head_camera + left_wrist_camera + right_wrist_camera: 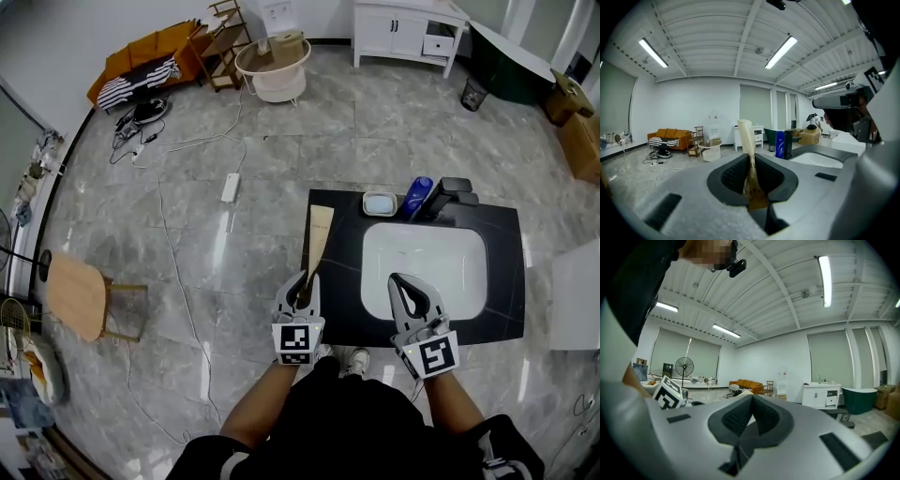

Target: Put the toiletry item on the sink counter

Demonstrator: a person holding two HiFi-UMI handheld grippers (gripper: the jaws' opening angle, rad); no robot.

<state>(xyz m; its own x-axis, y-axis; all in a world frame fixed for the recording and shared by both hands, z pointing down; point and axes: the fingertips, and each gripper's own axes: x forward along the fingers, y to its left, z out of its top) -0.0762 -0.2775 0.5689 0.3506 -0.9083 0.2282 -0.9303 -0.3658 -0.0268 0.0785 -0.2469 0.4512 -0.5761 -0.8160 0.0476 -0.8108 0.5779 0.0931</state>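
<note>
Left gripper's (301,292) jaws clamp the flat beige toiletry tube (320,232) at the black stone desk's (504,246) left edge. Let go here, it could slide off. Right gripper's (406,287) jaws are together, empty.

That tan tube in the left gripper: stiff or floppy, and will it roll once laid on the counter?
Probably fairly stiff: the tan tube juts straight out from the left gripper, pinched at one end, without sagging. Its flattened shape suggests it will lie still, not roll.

Place: large open hall set up as a mock home
Ceiling: ribbed metal roof with strip lights (780,51)
Furniture: sink counter (506,281) standing free on marble floor (187,187); sofa (141,56), white cabinet (403,33), bathtub (506,70) by the walls
Clutter: loose cables (131,127), cardboard boxes (581,141)
</note>
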